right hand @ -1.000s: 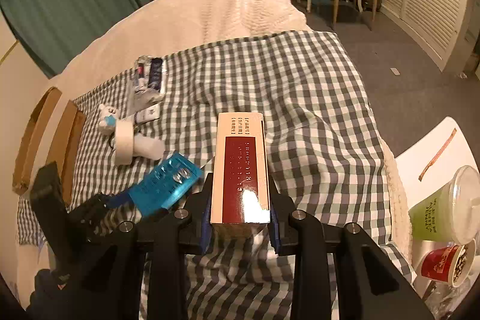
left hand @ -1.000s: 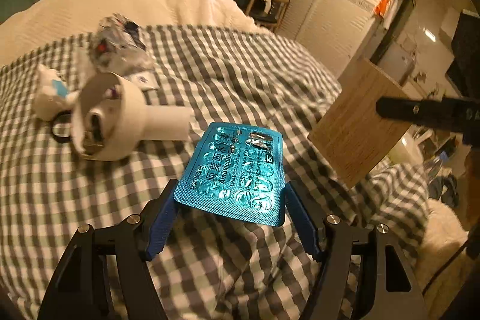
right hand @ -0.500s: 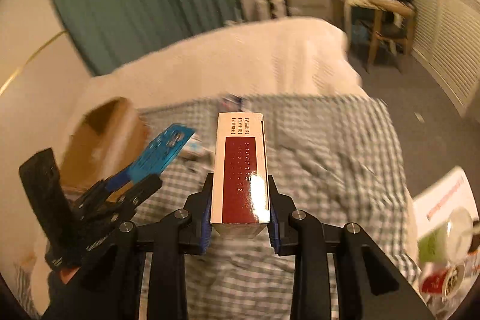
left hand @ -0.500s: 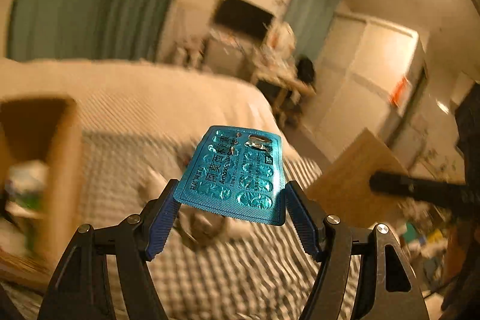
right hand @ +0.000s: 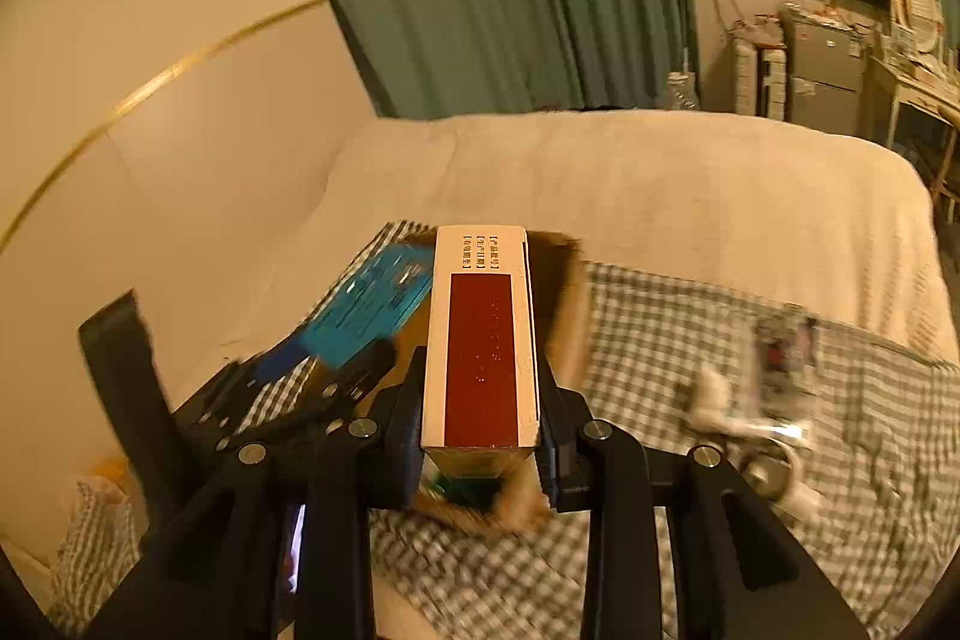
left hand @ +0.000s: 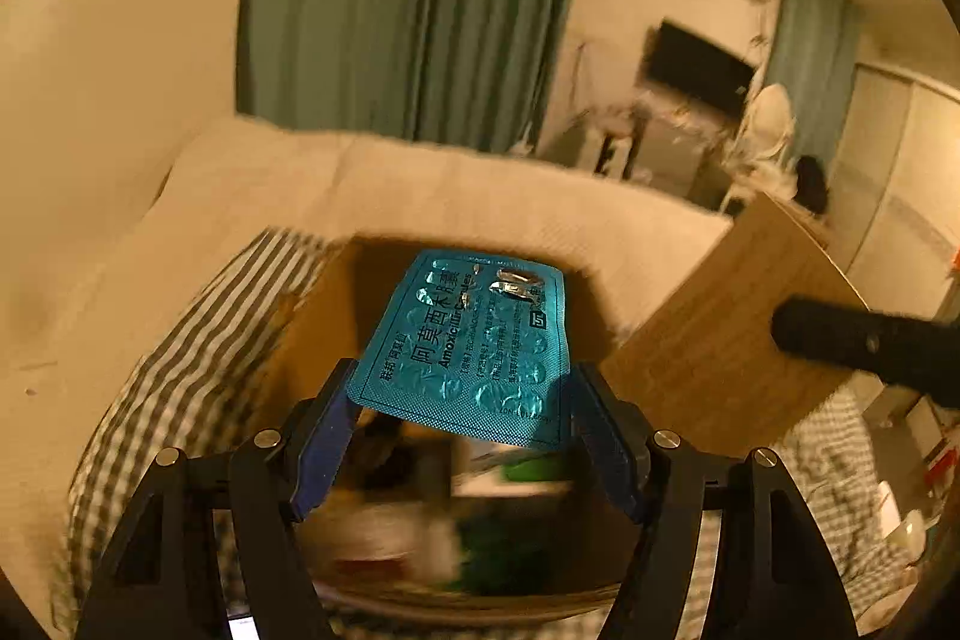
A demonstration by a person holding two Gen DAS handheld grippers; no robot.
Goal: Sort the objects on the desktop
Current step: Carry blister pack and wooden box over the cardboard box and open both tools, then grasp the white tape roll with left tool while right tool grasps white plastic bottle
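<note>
My left gripper [left hand: 462,424] is shut on a blue blister pack of pills [left hand: 474,340] and holds it over an open cardboard box [left hand: 318,340] with blurred items inside. My right gripper [right hand: 480,418] is shut on a cream and dark red carton [right hand: 480,340], held above the same box [right hand: 570,316]. In the right wrist view the left gripper [right hand: 336,370] with the blue pack [right hand: 372,310] sits just left of the carton.
The box stands on a checked cloth [right hand: 690,340] over a bed with a cream blanket [right hand: 660,184]. A box flap [left hand: 738,328] rises at the right. Blurred small white items [right hand: 744,412] lie on the cloth at the right. A wall and green curtains stand behind.
Both grippers have swung left from over the checked cloth to above the cardboard box, still holding the blister pack and the carton. The white items now lie off to the right.
</note>
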